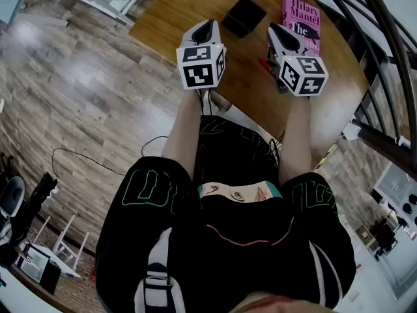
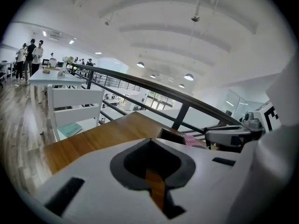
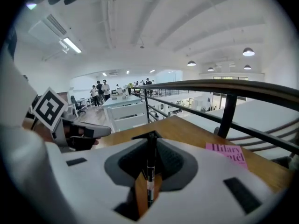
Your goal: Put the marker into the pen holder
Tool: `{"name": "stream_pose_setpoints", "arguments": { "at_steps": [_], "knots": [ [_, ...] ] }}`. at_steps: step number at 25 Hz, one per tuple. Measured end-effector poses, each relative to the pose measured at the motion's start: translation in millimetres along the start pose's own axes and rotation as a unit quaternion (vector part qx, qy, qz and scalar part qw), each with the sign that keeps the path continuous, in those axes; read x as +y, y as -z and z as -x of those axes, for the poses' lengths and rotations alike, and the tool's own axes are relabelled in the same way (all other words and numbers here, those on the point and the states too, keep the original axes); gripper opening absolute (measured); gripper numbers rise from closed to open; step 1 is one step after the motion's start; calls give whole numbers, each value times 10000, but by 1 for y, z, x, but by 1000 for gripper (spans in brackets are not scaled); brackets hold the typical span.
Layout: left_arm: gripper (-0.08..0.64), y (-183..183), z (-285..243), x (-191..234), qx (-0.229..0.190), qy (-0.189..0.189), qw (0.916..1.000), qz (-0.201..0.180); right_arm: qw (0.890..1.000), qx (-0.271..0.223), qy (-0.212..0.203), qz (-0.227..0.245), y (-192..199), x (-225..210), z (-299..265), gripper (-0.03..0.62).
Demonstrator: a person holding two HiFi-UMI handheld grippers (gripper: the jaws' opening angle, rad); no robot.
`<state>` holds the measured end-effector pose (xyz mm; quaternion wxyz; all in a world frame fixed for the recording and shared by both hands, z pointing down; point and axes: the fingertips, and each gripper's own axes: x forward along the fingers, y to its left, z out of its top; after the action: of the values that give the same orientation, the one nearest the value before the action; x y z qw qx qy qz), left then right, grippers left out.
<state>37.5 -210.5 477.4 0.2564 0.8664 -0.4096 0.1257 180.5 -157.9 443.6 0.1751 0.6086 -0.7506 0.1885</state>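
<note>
the person stands at a round wooden surface (image 1: 189,12) with a gripper in each hand, both held on the near side of the black pen holder (image 1: 243,15), which sits on the wood.

the right gripper (image 1: 277,31) is near and to the right of the pen holder. in the right gripper view its jaws are closed on a thin black marker (image 3: 149,171), which stands upright in the slit between them with its top poking above the jaw tips. so the marker is in the right gripper (image 3: 150,146), not in the pen holder.

the left gripper (image 1: 210,26) is near and to the left of the pen holder, level with the other. in the left gripper view its jaws stand narrow, with only a thin slit between them. bare wood shows through the slit and nothing is in it. past the tips of the left gripper (image 2: 150,148), the pen holder (image 2: 170,135) shows as a dark box.

a pink book (image 1: 301,19) lies flat just to the right of the pen holder, apart from it. beyond the pen holder, past the far edge of the surface, runs a dark railing (image 2: 187,107).

each gripper shows in the other's view: the right gripper (image 2: 233,136) at the right edge, the left gripper (image 3: 79,132) at the left.
</note>
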Motion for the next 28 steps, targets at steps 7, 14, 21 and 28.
{"name": "stream_pose_setpoints", "arguments": {
  "at_steps": [7, 14, 21, 28],
  "knots": [
    [8, -30, 3, -7, -233, 77, 9993, -298, 9970, -754, 95, -135, -45, -5, 7, 64],
    [8, -55, 4, -9, -424, 99, 9976, -534, 9923, -1223, 63, -186, -75, -7, 7, 64],
    [8, -71, 6, -12, -514, 122, 9960, -722, 9874, -1556, 45, -300, -96, -7, 8, 64],
    [8, -72, 1, -1, -466, 20, 9966, -682, 9840, -1739, -50, -386, -107, -2, -3, 64]
  ]
}}
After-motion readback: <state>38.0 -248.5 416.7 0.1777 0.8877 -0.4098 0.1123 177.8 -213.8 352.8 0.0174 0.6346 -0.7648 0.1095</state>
